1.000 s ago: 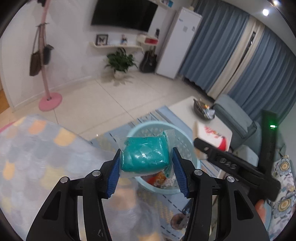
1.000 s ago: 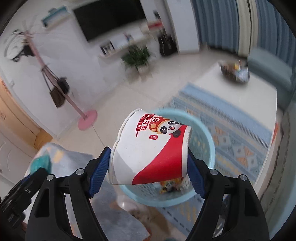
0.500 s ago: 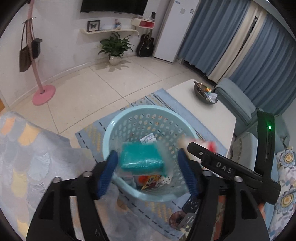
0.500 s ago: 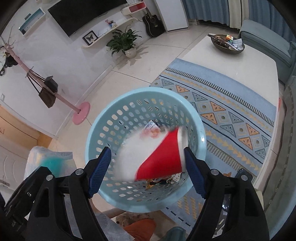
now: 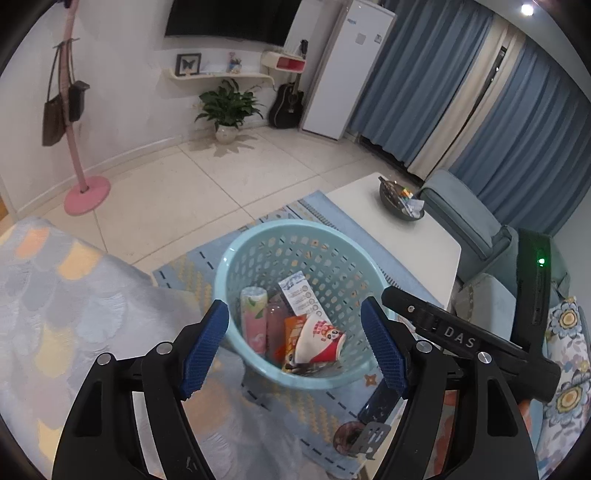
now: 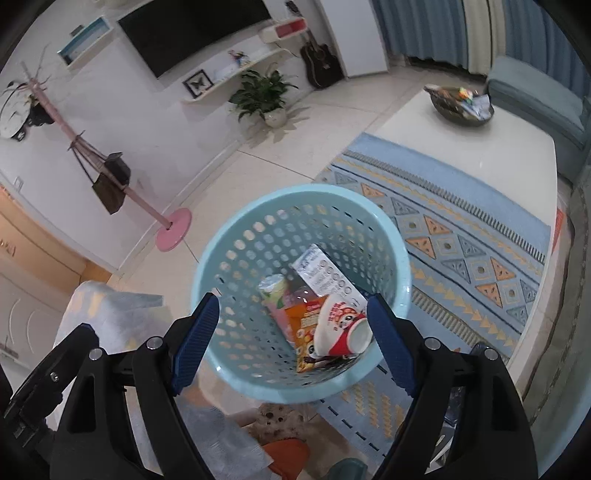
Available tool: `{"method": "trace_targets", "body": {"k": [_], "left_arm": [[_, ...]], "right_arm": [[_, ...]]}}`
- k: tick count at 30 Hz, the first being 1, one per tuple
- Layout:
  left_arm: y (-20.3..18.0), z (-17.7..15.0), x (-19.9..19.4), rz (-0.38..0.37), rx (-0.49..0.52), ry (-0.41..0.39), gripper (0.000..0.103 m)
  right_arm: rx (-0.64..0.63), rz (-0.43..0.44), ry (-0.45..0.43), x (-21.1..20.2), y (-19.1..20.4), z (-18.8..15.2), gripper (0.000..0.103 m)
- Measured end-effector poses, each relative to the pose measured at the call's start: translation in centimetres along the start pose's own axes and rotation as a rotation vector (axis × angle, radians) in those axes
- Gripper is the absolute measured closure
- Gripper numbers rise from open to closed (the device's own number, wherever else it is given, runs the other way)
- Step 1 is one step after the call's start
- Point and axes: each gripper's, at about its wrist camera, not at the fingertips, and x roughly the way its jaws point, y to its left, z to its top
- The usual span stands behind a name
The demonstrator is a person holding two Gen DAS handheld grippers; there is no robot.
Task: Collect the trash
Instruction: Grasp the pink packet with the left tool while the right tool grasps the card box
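In perforated round plastic basket (image 6: 221, 258): conical paper cup (image 6: 340, 328), crinkled wrappers; both grippers gaping.

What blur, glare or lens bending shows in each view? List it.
Left wrist: sharp; fisheye bows the curtains; a ceiling light flares top right; dark vignette corners. Right wrist: mostly sharp; the basket rim looks slightly soft; the wall and floor lines curve; soft, even light.

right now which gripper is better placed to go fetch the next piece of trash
Neither, clearly. The left gripper and right gripper both hang open and empty over the pale blue perforated plastic basket, and no loose trash shows nearer either one.
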Motion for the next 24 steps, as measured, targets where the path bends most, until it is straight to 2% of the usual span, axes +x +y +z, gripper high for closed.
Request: {"method": "trace_targets", "body": {"k": [5, 8, 12, 15, 19, 21, 24], "left_arm": [[1.2, -1.0, -3.4, 0.001, -0.026, -0.056, 0.03], [2.3, -1.9, -6.1, 0.035, -0.033, -0.105, 0.03], [3.6, -3.9, -10.9, 0.204, -0.014, -0.218, 0.03], [5.3, -6.0, -14.6, 0.277, -0.035, -0.27, 0.03], [8.2, -9.0, -19.4, 0.412, -0.058, -0.324, 0.028], [9.5, -11.1, -21.5, 0.554, -0.051, -0.345, 0.023], [12.3, -13.5, -24.0, 0.627, -0.096, -0.329, 0.023]], "right_arm": [[-0.087, 0.051, -0.049, -3.2, 3.8, -1.0, 0.025], [-0.14, 0.089, -0.074, -4.9, 6.2, -1.9, 0.025], [-0.193, 0.148, -0.096, -6.5, 8.9, -3.5, 0.025], [-0.26, 0.204, -0.096, -7.8, 11.4, -5.2, 0.025], [-0.363, 0.265, -0.091, -9.1, 14.9, -8.3, 0.025], [-0.412, 0.307, -0.076, -9.5, 16.4, -9.6, 0.025], [-0.5, 0.385, -0.035, -9.7, 19.0, -12.3, 0.025]]}}
